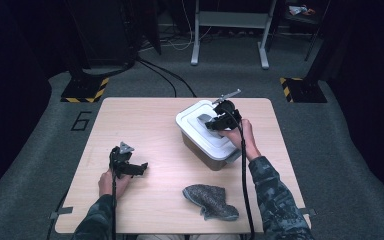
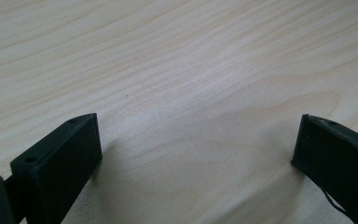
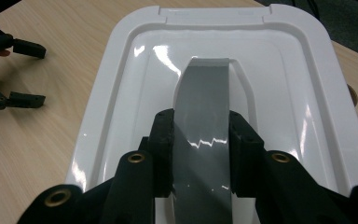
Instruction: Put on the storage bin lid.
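A grey-brown box with a white lid (image 1: 196,121) stands right of the table's middle. The lid (image 3: 121,93) has a grey handle (image 3: 200,112) arching over its centre recess. My right gripper (image 1: 219,121) sits on top of the lid, and its jaws press on both sides of the grey handle, gripper (image 3: 200,154) shut on it. My left gripper (image 1: 135,168) rests low over bare wood at the table's left front, jaws wide apart with nothing between them (image 2: 196,149). It also appears far off in the right gripper view (image 3: 9,70).
A crumpled grey cloth (image 1: 211,200) lies near the table's front edge, right of centre. The wooden table (image 1: 150,125) has bare room between the two grippers. Beyond the table are floor cables and a metal stand (image 1: 230,30).
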`<move>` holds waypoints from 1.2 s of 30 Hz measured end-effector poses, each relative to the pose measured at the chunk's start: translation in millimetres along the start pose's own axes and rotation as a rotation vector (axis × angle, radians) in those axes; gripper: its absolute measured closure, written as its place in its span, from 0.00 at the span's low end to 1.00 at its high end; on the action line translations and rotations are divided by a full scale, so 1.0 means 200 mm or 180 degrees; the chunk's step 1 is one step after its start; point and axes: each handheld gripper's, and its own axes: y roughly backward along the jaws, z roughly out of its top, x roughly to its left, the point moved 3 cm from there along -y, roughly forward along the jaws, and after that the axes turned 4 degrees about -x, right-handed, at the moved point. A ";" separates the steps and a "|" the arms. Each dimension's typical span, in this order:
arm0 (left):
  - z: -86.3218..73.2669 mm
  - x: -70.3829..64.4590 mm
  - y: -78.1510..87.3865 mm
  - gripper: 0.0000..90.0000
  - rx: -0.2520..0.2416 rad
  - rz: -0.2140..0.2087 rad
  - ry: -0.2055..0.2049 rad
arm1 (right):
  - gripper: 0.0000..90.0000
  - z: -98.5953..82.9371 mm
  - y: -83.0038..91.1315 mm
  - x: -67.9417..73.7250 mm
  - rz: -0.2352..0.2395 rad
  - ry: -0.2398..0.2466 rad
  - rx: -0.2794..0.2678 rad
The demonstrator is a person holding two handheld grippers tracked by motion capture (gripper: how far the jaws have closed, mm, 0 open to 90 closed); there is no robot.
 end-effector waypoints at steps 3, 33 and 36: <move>0.00 0.00 0.00 0.01 0.0000 0.0000 0.0000 | 0.74 -0.01 0.00 0.00 0.0001 -0.0006 -0.0059; 0.00 0.00 0.00 0.01 0.0010 -0.0004 -0.0007 | 0.16 0.01 0.17 0.00 -0.0234 0.0029 -0.0170; 0.00 0.00 0.00 0.01 0.0019 -0.0008 -0.0010 | 0.14 0.00 0.23 0.00 -0.0302 0.0042 -0.0228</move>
